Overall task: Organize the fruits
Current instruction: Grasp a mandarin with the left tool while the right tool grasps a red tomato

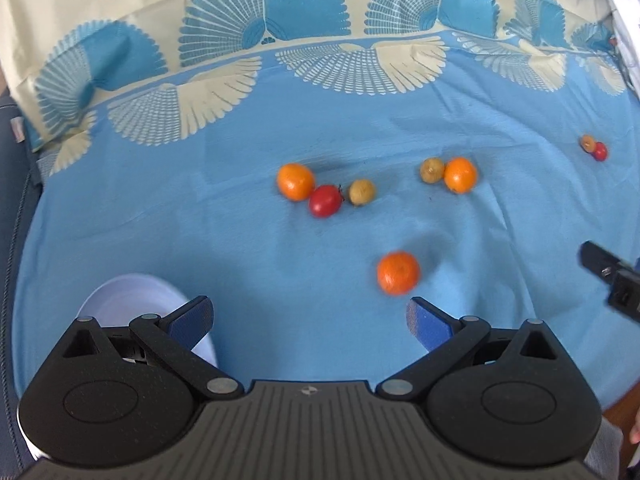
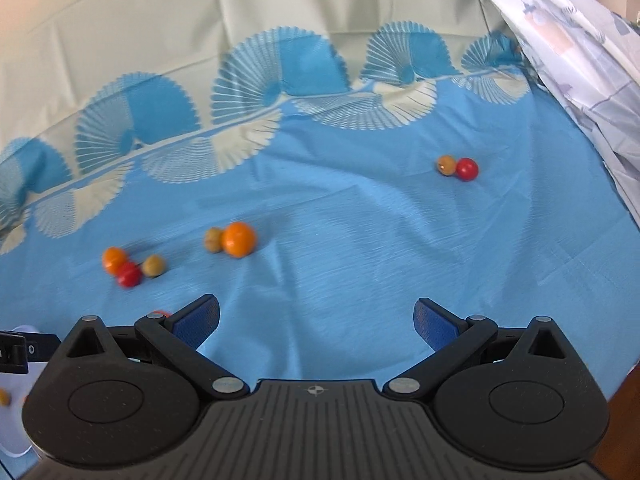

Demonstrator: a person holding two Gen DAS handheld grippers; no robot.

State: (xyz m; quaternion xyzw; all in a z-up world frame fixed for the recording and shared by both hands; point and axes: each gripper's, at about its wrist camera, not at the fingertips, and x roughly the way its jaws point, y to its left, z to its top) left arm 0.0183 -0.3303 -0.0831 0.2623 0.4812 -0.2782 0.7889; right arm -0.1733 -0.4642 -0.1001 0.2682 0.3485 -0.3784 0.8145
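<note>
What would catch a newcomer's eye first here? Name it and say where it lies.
Bright fruit scattered on the blue cloth: the nearest orange lies alone just ahead of the open left gripper. Farther back, an orange, red tomato and brownish fruit cluster together. A white bowl sits near the left jaw.

We see left gripper (image 1: 310, 314), jaws wide apart, empty, above blue cloth (image 1: 200, 220). Nearest orange (image 1: 398, 273) just beyond its right fingertip. Farther beyond that orange: second orange (image 1: 295, 181) touching red fruit (image 1: 325, 200), yellowish fruit (image 1: 361, 192) beside. White bowl (image 1: 132, 300) behind left finger.
</note>
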